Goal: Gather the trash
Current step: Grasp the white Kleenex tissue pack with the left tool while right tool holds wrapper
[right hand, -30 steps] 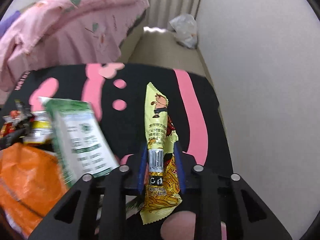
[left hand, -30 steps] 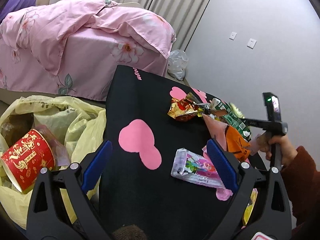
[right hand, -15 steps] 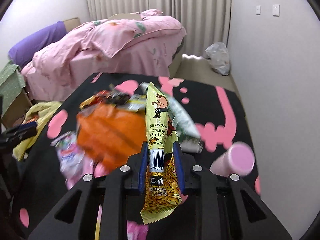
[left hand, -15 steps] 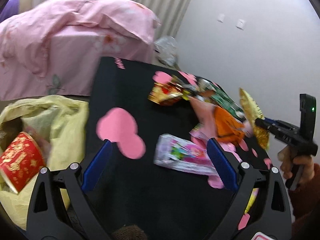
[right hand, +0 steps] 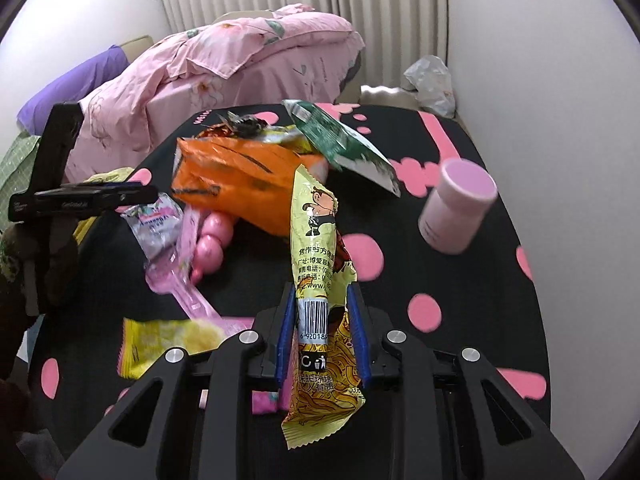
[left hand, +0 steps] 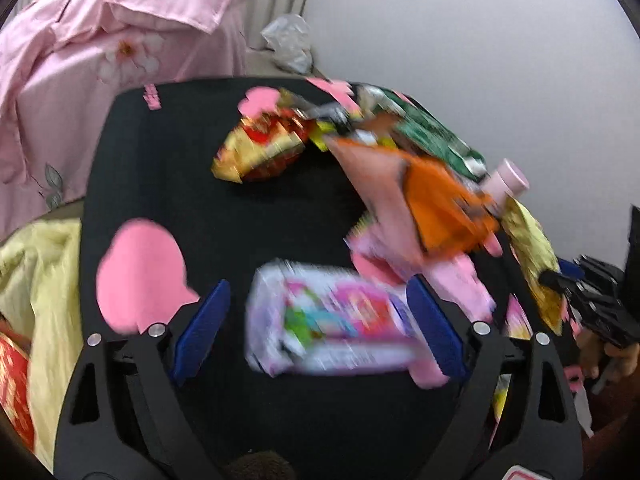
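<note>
A bed [right hand: 248, 60] heaped with a pink floral quilt fills the far side of the room, and in front of it stands the black counter [right hand: 472, 280] with its pink dots, where the litter lies scattered. At the counter's left edge a pale yellow trash bag [left hand: 36, 272] hangs open, a red printed cup just visible in it, likely where the litter is bound. Largest of the wrappers is an orange snack bag [right hand: 236, 188], crumpled and puffed, with a green foil packet [right hand: 340, 144] leaning on its far side and a red-and-gold wrapper [left hand: 264, 148] beyond; a pink lidded bottle [right hand: 456, 204] lies tilted well to the right. The left gripper [left hand: 320, 328] has its blue fingers spread wide on either side of a purple-and-pink sachet [left hand: 328, 324], not yet touching it; motion blur hides its print. That sachet looks thin, light and slick, so it would best be pinched across its flat middle or a sealed edge. The right gripper [right hand: 322, 336] is clenched on a yellow noodle-snack wrapper [right hand: 320, 264], held upright above the counter near its lower third; the film is limp and crinkly and droops at the top. It carries a cartoon boy, Chinese text, a barcode beginning 6 92018, and a recycling mark.
</note>
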Action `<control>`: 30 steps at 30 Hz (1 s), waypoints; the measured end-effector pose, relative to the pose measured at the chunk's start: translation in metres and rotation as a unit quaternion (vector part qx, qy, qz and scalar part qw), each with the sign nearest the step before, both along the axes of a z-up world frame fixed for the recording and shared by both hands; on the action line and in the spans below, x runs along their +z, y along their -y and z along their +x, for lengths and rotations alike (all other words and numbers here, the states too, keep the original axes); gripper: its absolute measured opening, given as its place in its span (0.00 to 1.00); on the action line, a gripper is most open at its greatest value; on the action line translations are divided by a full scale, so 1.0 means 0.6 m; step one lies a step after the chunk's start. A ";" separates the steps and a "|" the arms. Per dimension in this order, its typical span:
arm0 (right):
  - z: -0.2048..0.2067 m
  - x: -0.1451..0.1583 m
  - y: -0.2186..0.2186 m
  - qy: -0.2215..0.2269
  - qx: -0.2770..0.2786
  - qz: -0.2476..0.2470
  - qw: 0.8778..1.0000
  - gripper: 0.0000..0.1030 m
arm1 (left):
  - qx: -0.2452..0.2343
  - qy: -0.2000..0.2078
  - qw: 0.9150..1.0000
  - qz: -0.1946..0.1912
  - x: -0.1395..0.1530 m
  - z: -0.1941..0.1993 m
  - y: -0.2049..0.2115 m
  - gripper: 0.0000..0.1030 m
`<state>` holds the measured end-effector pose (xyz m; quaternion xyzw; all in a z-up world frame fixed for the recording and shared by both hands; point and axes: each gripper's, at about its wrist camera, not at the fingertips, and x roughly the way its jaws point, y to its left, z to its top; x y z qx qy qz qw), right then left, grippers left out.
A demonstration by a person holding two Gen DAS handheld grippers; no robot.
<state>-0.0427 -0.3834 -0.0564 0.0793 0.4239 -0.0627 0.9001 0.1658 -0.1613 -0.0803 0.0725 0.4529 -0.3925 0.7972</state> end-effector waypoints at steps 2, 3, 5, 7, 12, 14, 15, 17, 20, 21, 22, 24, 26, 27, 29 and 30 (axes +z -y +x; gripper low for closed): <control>-0.004 -0.006 0.005 -0.001 -0.004 0.005 1.000 0.26 | -0.017 -0.008 1.000 0.000 -0.004 -0.032 -0.008 0.82; -0.007 -0.009 0.008 0.000 -0.007 0.010 1.000 0.26 | -0.028 -0.012 1.000 0.001 -0.005 -0.052 -0.012 0.82; -0.010 -0.012 0.014 0.003 -0.012 0.020 1.000 0.27 | -0.058 -0.017 0.998 0.004 -0.008 -0.098 -0.022 0.82; -0.015 -0.013 0.018 0.010 -0.018 0.027 0.999 0.27 | -0.081 -0.013 0.997 0.003 -0.003 -0.131 -0.032 0.82; -0.027 -0.017 0.016 0.017 -0.020 0.035 0.999 0.27 | -0.075 0.047 0.996 0.005 0.036 -0.140 -0.038 0.82; -0.033 -0.018 0.008 0.016 -0.017 0.028 0.999 0.27 | -0.070 0.066 0.995 0.008 0.044 -0.115 -0.025 0.82; -0.034 -0.018 0.005 0.014 -0.014 0.023 1.000 0.27 | -0.067 0.071 0.995 0.013 0.041 -0.100 -0.015 0.82; -0.040 -0.018 -0.006 0.009 -0.003 0.015 1.000 0.27 | -0.065 0.065 0.995 0.025 0.028 -0.068 0.004 0.82; -0.052 -0.018 -0.014 0.003 0.010 0.011 1.000 0.27 | -0.079 0.026 0.995 0.046 -0.008 -0.050 0.022 0.75; -0.057 -0.019 -0.014 0.002 0.013 0.016 1.000 0.27 | -0.081 0.017 0.995 0.047 -0.014 -0.053 0.021 0.74; -0.060 -0.021 -0.012 -0.001 0.016 0.023 1.000 0.27 | -0.078 0.021 0.996 0.044 -0.013 -0.059 0.019 0.74; -0.062 -0.027 -0.009 -0.007 0.017 0.028 0.999 0.28 | -0.085 -0.005 0.996 0.028 -0.011 -0.076 0.010 0.74; -0.062 -0.030 -0.008 -0.010 0.022 0.033 0.999 0.34 | -0.092 -0.012 0.995 0.029 -0.012 -0.100 0.003 0.74; -0.062 -0.030 -0.009 -0.010 0.028 0.031 0.999 0.35 | -0.098 -0.009 0.995 0.033 -0.012 -0.113 0.000 0.74; -0.063 -0.030 -0.014 -0.014 0.034 0.019 0.999 0.39 | -0.112 -0.004 0.993 0.041 -0.012 -0.146 -0.006 0.74; -0.065 -0.030 -0.017 -0.017 0.037 0.015 0.999 0.39 | -0.122 -0.007 0.992 0.041 -0.012 -0.160 -0.010 0.74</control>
